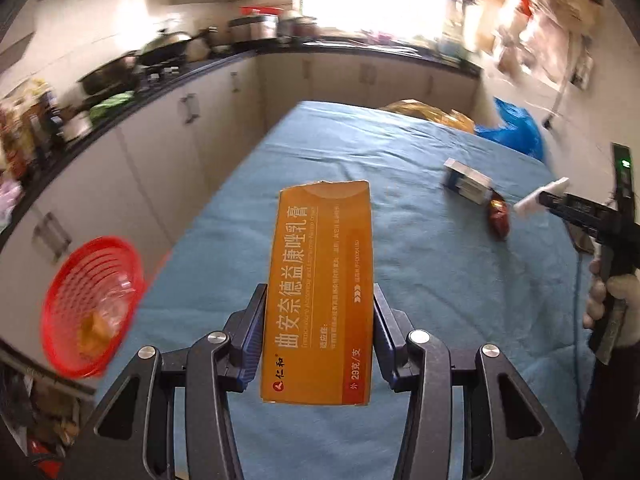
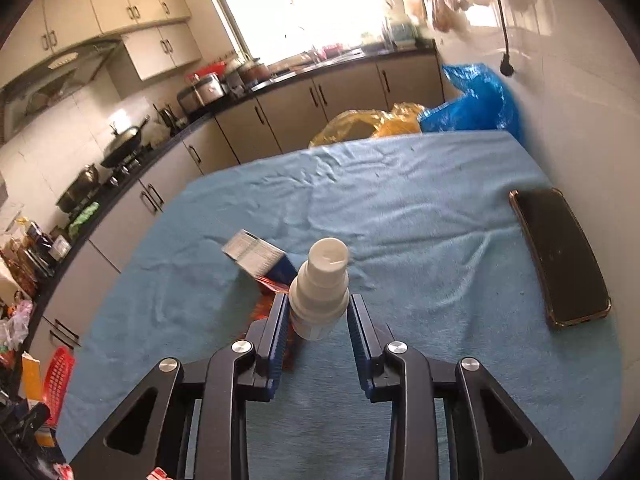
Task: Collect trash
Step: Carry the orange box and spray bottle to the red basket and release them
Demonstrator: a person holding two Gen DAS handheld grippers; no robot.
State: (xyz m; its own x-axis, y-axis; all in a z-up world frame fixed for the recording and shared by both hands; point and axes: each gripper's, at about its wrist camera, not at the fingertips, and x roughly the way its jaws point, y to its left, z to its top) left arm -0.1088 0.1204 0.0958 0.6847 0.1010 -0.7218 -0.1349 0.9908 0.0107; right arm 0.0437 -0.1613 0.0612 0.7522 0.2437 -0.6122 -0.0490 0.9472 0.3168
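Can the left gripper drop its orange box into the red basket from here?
Probably yes. The left gripper holds the orange box clear above the blue cloth, and nothing stands between it and the red basket beside the table's left edge.

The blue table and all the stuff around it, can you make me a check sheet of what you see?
Surface: blue cloth on the table, wrinkled.
Job's things: orange box; white bottle; small white-blue box; red wrapper; red basket off the table's left edge.
Clutter: black phone.
Claws: left claw grips the orange box; right claw holds the white bottle.
Cables: black cord on the wall.
Surroundings: kitchen counter, blue bag, yellow bag.
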